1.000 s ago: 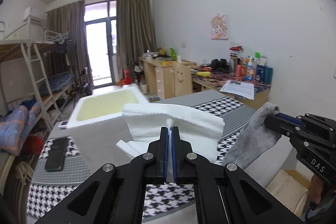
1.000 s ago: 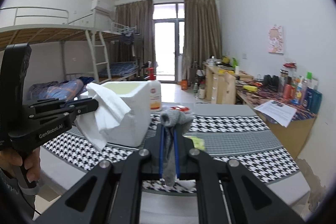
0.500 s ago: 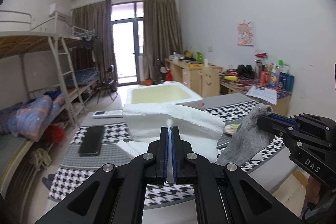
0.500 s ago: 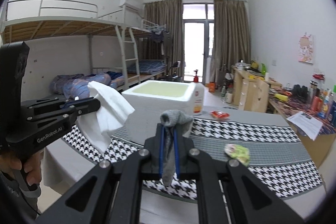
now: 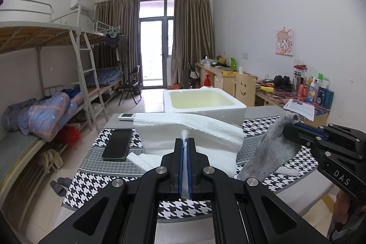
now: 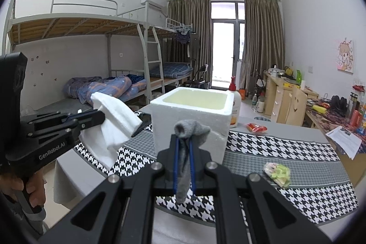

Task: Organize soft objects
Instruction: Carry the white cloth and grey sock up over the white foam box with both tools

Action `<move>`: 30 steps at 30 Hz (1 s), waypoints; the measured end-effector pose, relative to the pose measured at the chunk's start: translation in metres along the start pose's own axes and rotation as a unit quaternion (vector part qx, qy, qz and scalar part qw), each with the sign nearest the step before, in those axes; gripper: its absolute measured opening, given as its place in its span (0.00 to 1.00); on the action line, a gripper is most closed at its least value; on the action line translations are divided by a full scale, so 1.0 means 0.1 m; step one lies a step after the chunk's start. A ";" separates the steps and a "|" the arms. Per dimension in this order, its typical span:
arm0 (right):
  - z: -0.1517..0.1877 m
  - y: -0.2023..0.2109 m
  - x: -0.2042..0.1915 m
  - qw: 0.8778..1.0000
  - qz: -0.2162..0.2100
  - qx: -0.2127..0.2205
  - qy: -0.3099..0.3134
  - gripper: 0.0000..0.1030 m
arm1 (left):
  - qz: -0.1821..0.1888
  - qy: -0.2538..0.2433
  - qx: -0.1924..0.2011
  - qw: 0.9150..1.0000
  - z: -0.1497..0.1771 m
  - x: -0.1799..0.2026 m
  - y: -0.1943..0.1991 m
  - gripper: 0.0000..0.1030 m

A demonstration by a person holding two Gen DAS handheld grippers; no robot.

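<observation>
My left gripper (image 5: 184, 142) is shut on a white cloth (image 5: 194, 132), which hangs in folds over the near edge of the table; in the right wrist view the same white cloth (image 6: 112, 122) droops from the left gripper (image 6: 100, 117). A grey sock (image 6: 189, 129) dangles between the pads of my right gripper (image 6: 183, 141), which is shut on it. Seen from the left wrist, the grey sock (image 5: 270, 150) hangs from the right gripper (image 5: 288, 128) at the right. An open white foam box (image 6: 192, 116) stands on the table just beyond both grippers; the foam box (image 5: 203, 104) looks empty inside.
The table wears a houndstooth cloth (image 6: 286, 150). On it lie a black phone (image 5: 117, 144), a red packet (image 6: 256, 128), a crumpled green-and-pink wrapper (image 6: 278, 174) and a pump bottle (image 6: 234, 104) behind the box. Bunk beds stand left, desks right.
Both grippers have swung sideways with their cloths still held, so the foam box now sits nearer the centre of each view. Neither grip has changed.
</observation>
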State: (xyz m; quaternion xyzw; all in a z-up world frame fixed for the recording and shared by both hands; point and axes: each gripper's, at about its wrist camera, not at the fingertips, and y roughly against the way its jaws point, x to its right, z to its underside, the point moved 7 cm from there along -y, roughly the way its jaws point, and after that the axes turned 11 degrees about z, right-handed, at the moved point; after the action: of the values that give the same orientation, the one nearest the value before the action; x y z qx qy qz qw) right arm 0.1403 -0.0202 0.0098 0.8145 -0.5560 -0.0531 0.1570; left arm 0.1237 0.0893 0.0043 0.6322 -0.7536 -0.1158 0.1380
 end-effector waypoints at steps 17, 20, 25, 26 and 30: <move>-0.75 -0.16 0.06 1.000 0.003 0.029 0.011 0.11 | -0.010 0.007 0.012 1.000 -0.60 -0.21 -0.17 0.03; -0.88 -0.25 0.09 0.999 0.002 0.030 0.010 0.11 | -0.013 0.006 0.016 1.000 -0.71 -0.26 -0.21 0.03; -1.15 -0.41 0.10 0.999 0.006 0.032 0.010 0.11 | -0.014 0.005 0.017 1.000 -0.79 -0.33 -0.31 0.03; -1.15 -0.41 0.10 0.999 0.006 0.032 0.010 0.11 | -0.013 0.005 0.017 1.000 -0.80 -0.35 -0.32 0.03; -1.32 -0.49 0.11 0.999 0.017 0.038 0.011 0.11 | -0.013 0.009 0.015 1.000 -0.79 -0.41 -0.40 0.03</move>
State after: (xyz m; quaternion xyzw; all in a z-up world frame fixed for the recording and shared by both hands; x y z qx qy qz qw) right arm 0.2228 0.0118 0.1197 0.8109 -0.5695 -0.0198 0.1330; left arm 0.1948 0.1224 0.0619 0.6450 -0.7457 -0.1006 0.1333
